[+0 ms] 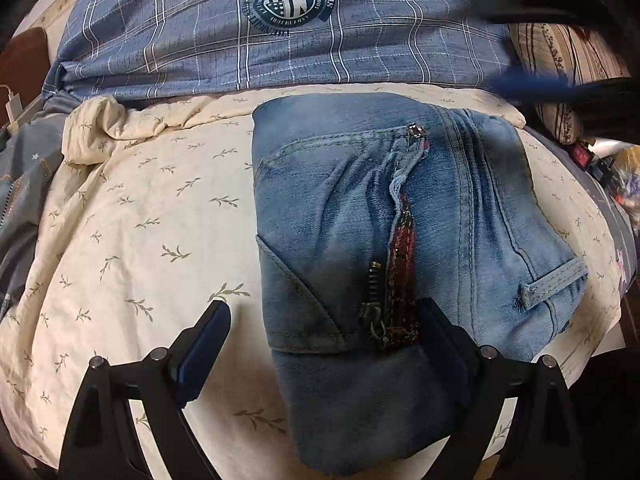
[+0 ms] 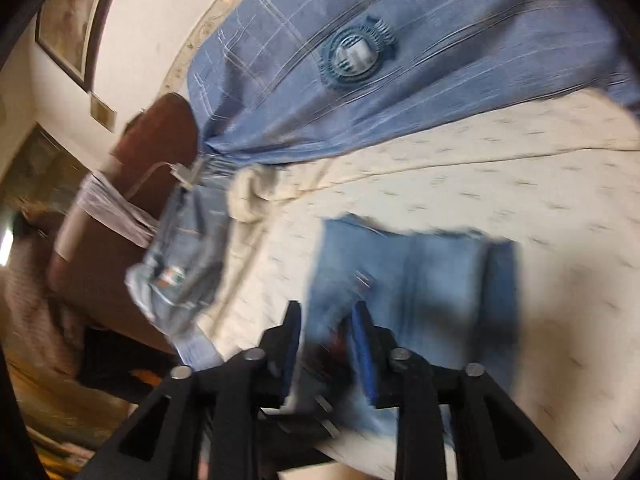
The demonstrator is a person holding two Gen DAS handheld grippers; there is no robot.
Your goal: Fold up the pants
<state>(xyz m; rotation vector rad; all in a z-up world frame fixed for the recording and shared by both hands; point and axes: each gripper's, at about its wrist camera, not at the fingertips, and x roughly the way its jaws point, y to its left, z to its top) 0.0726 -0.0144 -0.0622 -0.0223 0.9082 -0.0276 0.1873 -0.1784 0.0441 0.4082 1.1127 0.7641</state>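
Observation:
The blue jeans [image 1: 360,216] lie folded into a compact block on the cream leaf-print bedsheet [image 1: 140,240], zipper fly facing up. My left gripper [image 1: 324,320] is open, its jaws spread wide over the near end of the jeans; the right finger [image 1: 444,332] rests on the denim, the left finger [image 1: 208,332] over the sheet. In the blurred right wrist view the folded jeans [image 2: 420,272] lie just ahead of my right gripper [image 2: 326,320], which is open and empty above their near edge. The right gripper also shows as a blur in the left wrist view [image 1: 532,84].
A blue plaid pillow [image 1: 280,32] with a round emblem lies behind the jeans. A bunched fold of sheet [image 1: 100,120] sits at left. A striped cushion [image 1: 560,60] is at right. Another denim garment [image 2: 180,248] hangs by the brown headboard [image 2: 160,140].

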